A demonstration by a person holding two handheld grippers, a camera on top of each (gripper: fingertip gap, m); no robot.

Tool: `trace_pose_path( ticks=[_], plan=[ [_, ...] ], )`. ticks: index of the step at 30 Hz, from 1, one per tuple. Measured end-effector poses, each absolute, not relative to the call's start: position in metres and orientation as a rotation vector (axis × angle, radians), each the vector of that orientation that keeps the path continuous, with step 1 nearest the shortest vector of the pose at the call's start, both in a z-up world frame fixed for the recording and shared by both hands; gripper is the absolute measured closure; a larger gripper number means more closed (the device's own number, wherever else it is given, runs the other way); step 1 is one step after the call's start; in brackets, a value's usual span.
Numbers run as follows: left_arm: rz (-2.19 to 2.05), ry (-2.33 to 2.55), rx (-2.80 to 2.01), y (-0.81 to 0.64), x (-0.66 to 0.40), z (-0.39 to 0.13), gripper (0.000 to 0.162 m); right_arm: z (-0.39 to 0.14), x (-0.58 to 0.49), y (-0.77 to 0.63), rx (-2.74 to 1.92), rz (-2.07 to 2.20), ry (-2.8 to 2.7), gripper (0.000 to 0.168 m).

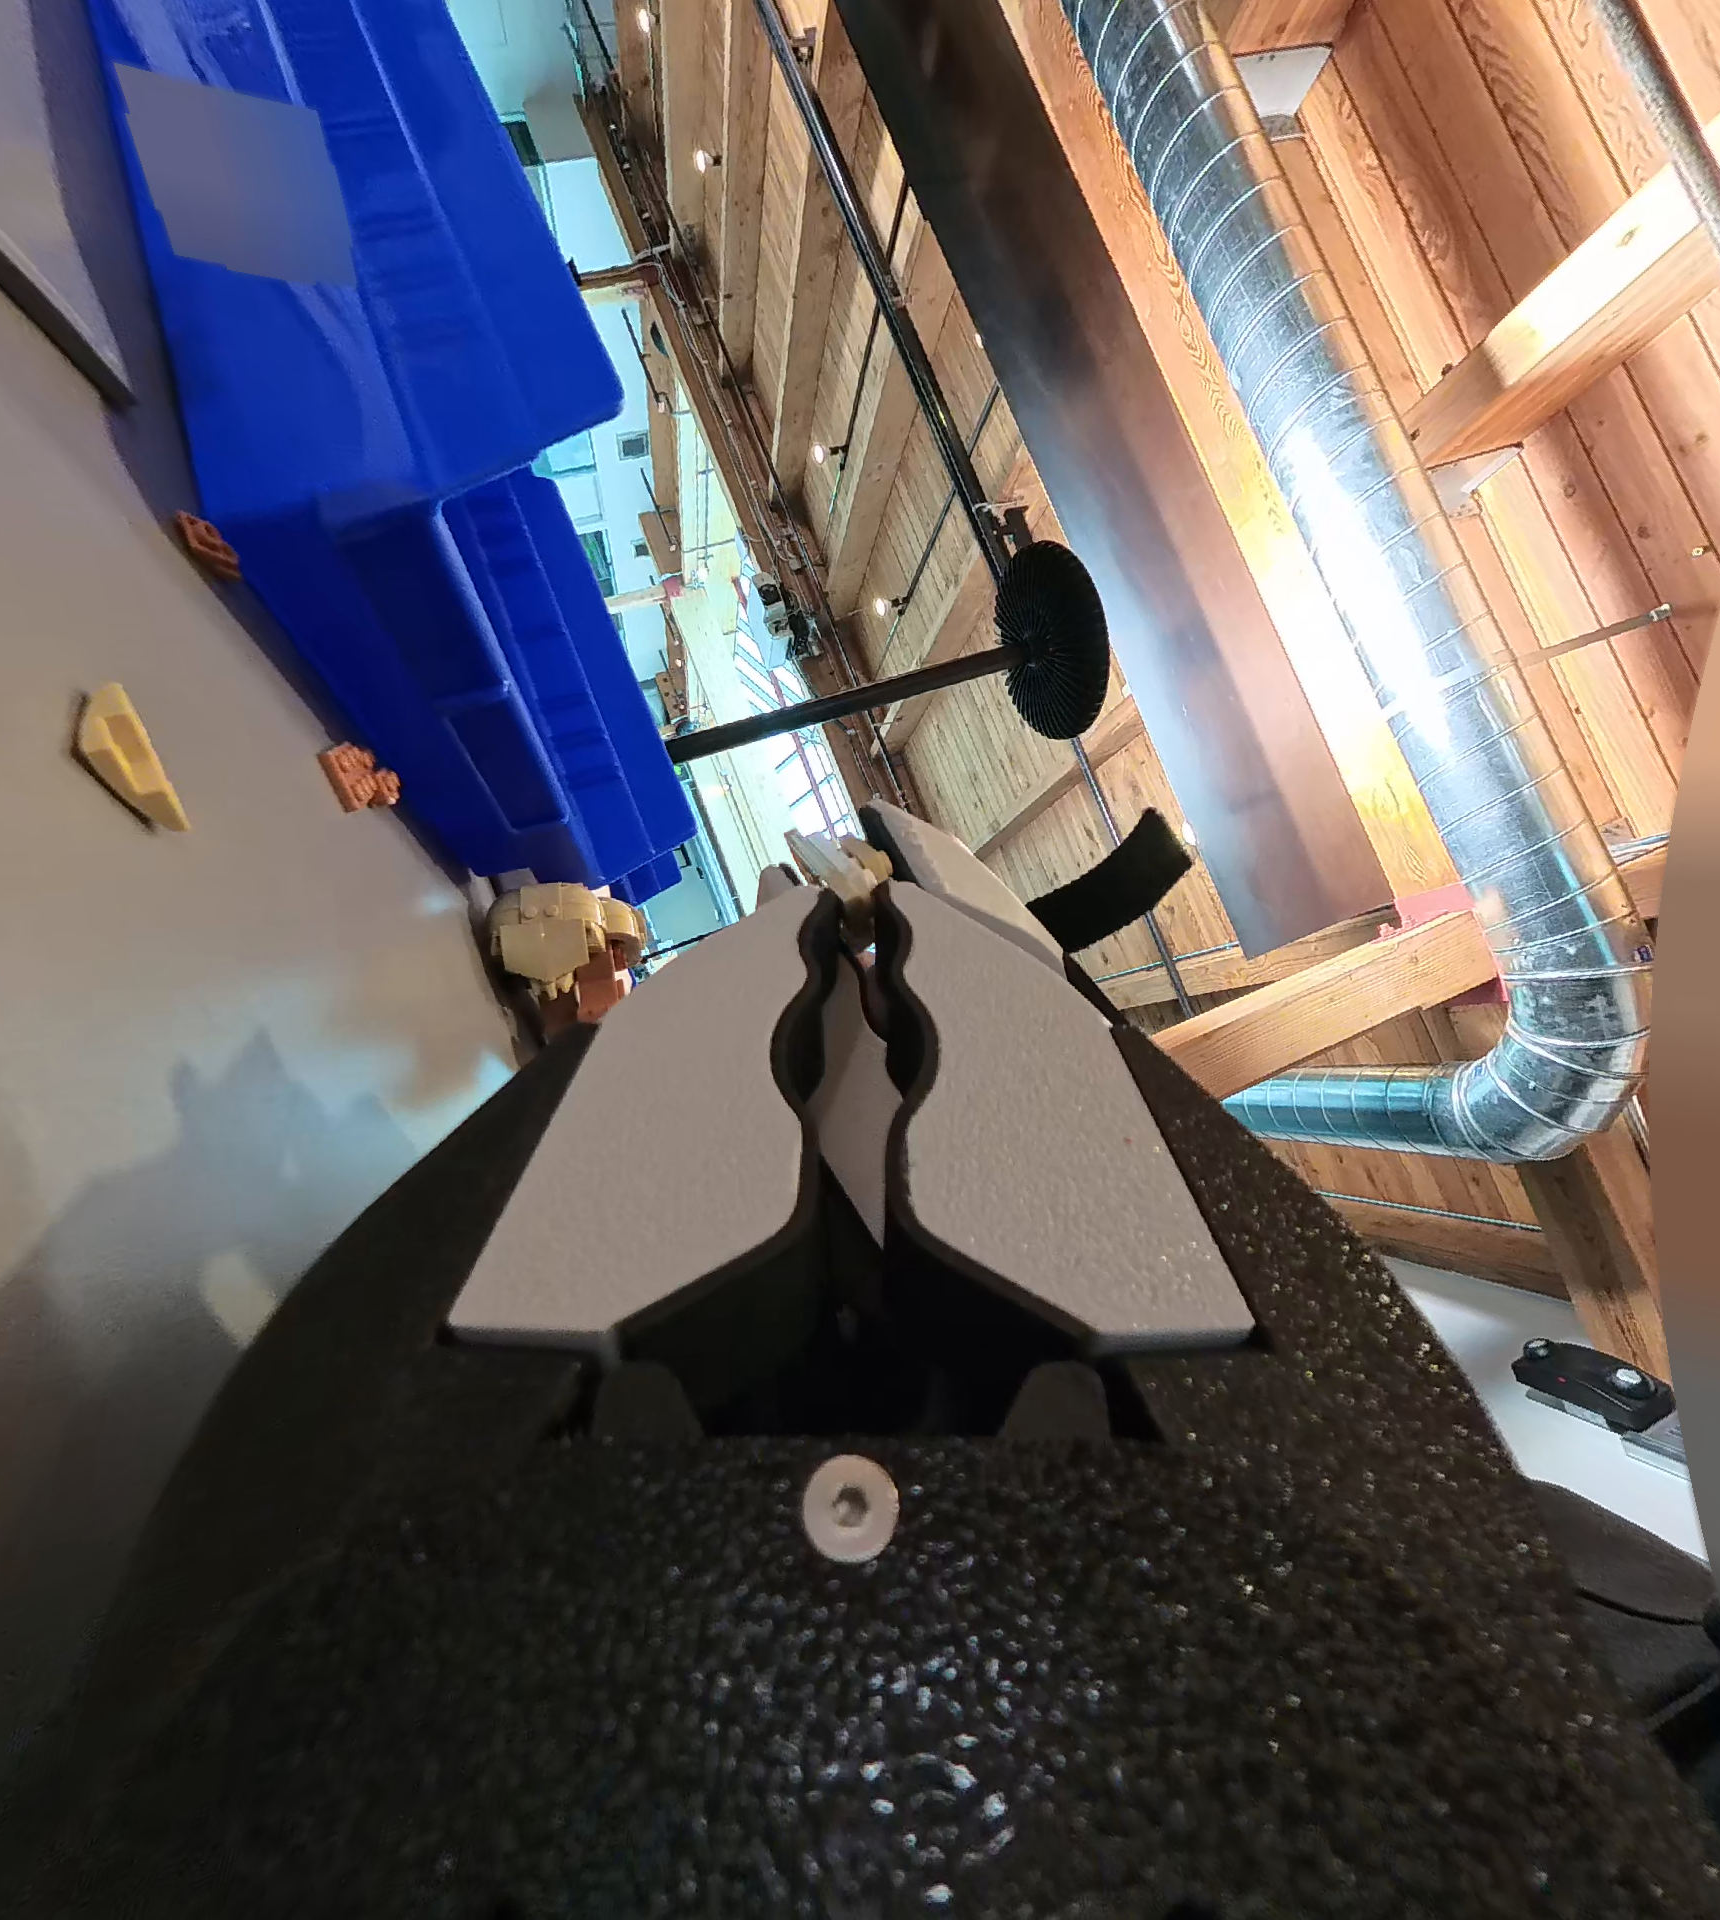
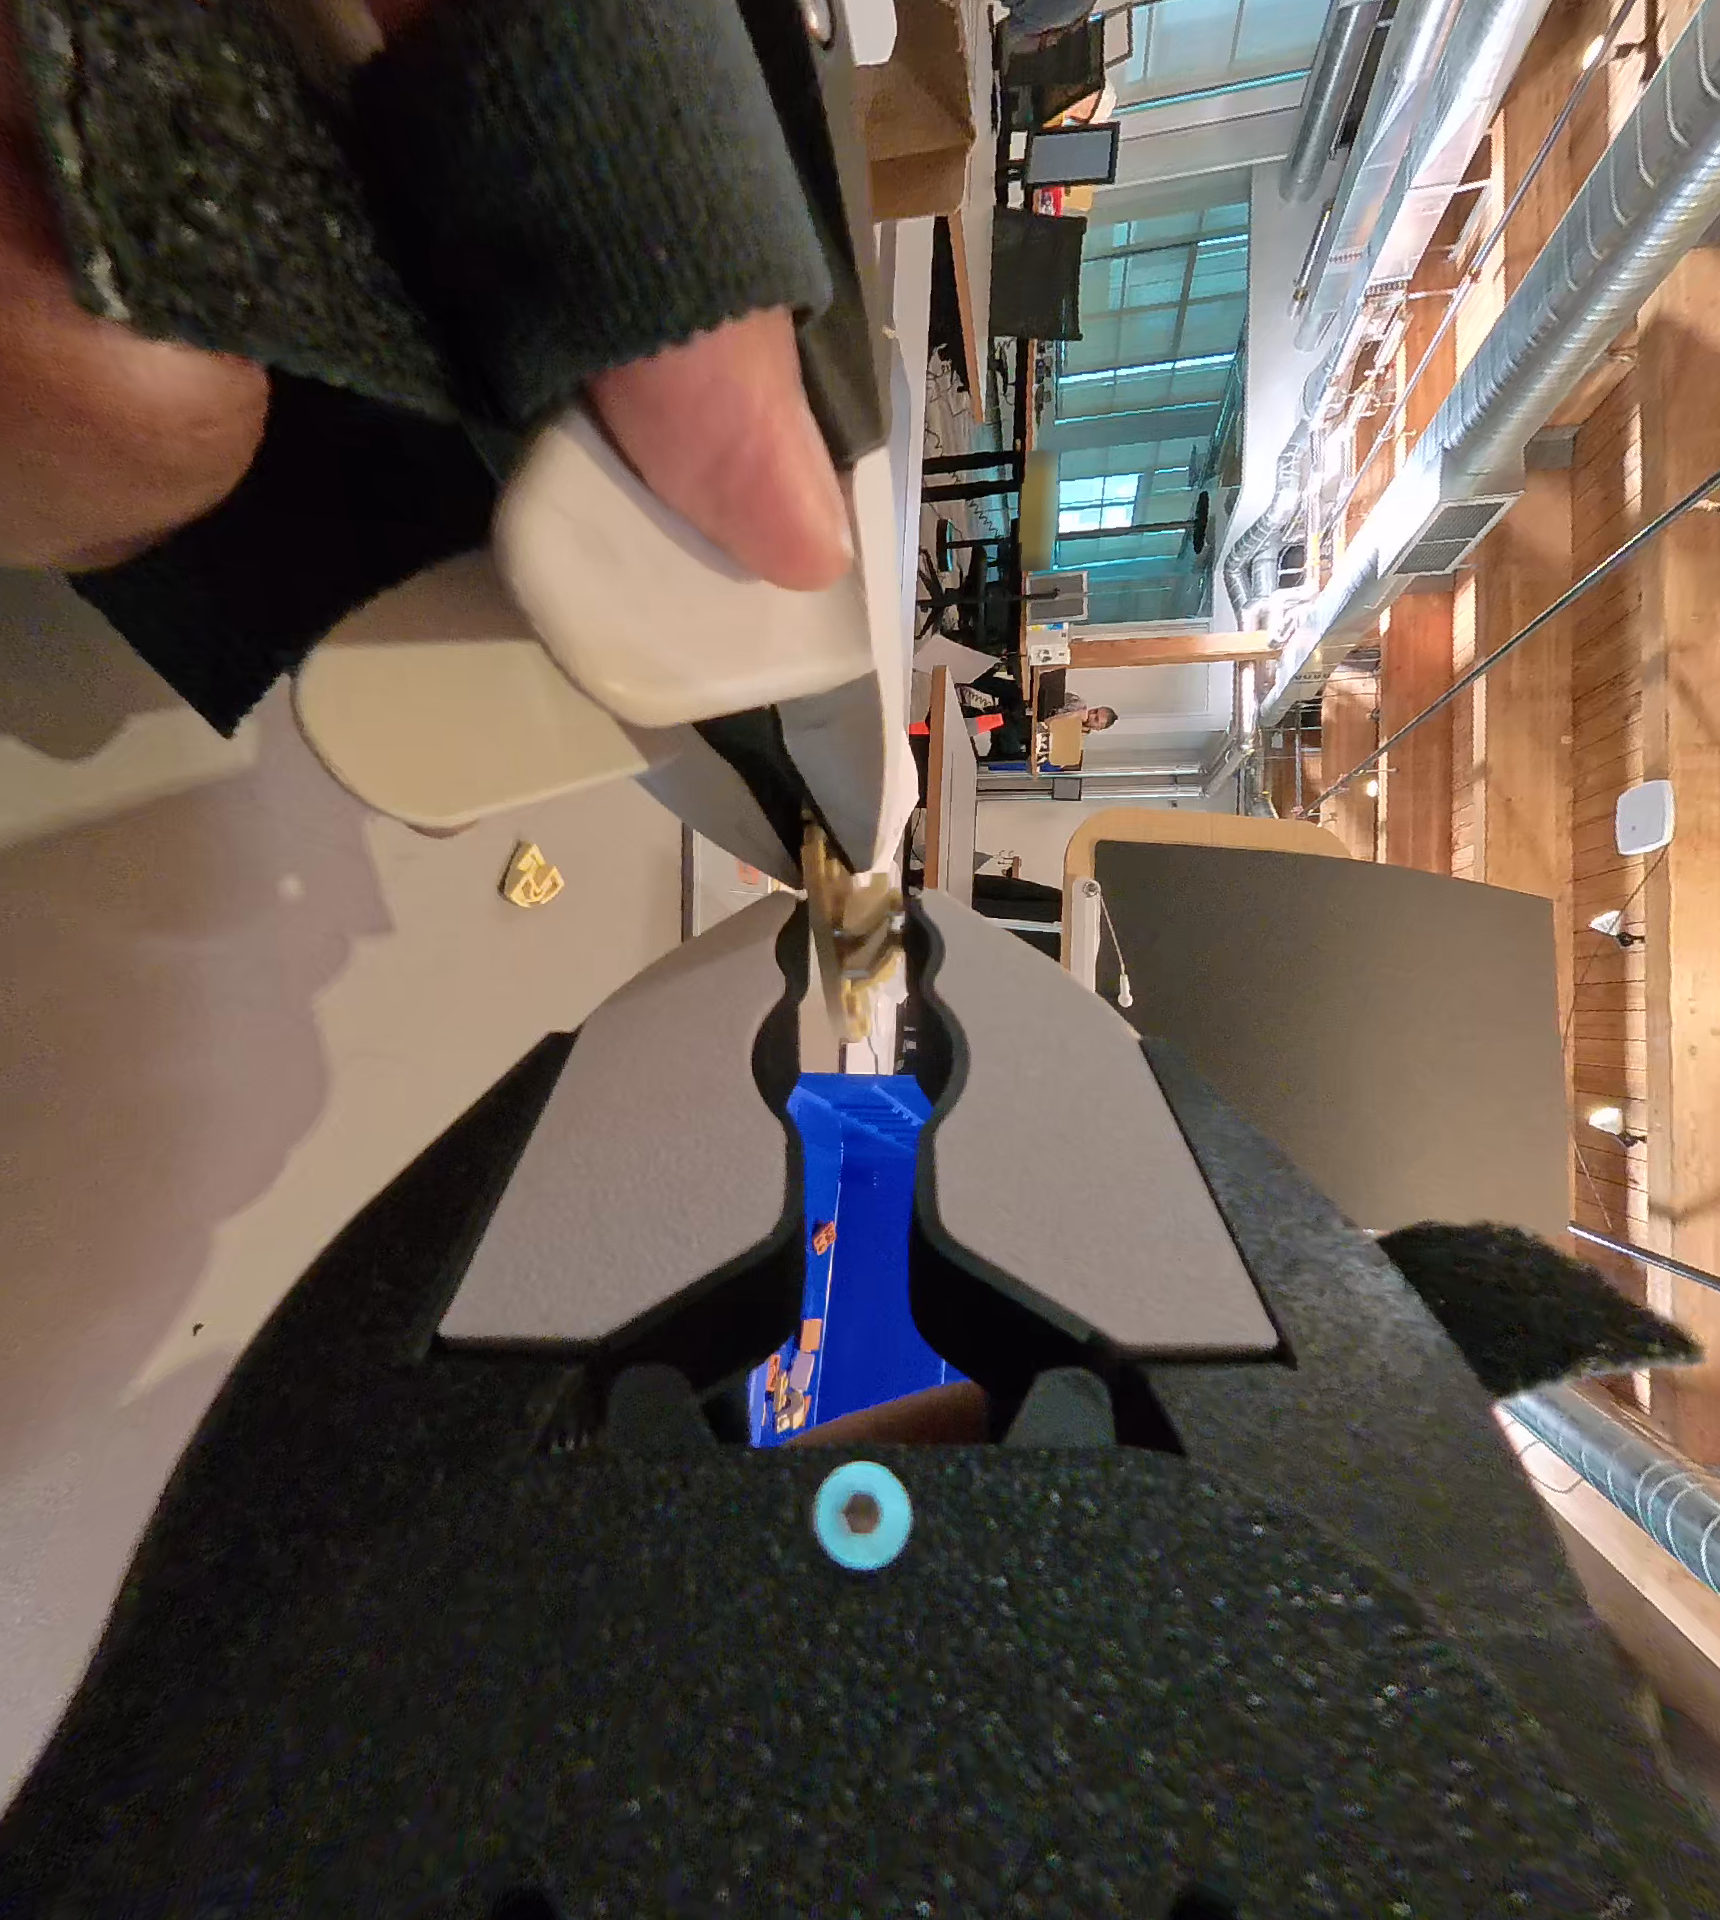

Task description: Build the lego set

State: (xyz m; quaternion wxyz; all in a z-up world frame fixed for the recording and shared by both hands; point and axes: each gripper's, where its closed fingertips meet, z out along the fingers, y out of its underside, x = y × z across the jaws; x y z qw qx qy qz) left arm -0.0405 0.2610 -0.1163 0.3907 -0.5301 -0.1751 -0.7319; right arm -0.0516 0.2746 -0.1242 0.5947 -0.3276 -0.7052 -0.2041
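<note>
Seen along the left wrist view, the left gripper (image 1: 851, 914) is rolled hard onto its side, so the grey table (image 1: 160, 935) runs up the left edge and the timber ceiling fills the right. Its jaws are pressed nearly together at the tips, pinching a small tan lego assembly (image 1: 848, 871). The right gripper (image 1: 923, 857) meets that same piece from beyond. On the table lie loose tan pieces (image 1: 131, 755), two brown bricks (image 1: 359, 776) beside the blue bins (image 1: 399, 436), and a partly built tan and brown model (image 1: 565, 940).

Across in the right wrist view, the right gripper (image 2: 861, 956) is tilted sideways as well, jaws narrowed onto the tan lego assembly (image 2: 851, 940) at their tips. The left gripper (image 2: 835, 831) comes down from above onto it, held by a hand (image 2: 212, 312) in a dark fingerless glove with one finger pressing its grey finger plate. One tan piece (image 2: 531, 875) lies apart on the table (image 2: 108, 1039).
</note>
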Motion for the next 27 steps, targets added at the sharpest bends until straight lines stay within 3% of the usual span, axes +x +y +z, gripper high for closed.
trace_pose_path(
  ticks=[27],
  plan=[
    [-1.854, -0.423, -1.338, 0.2567, -0.0403, -0.1162, 0.156, -0.1196, -0.0479, 0.2740, -0.686, -0.581, -1.627, 0.155]
  ],
)
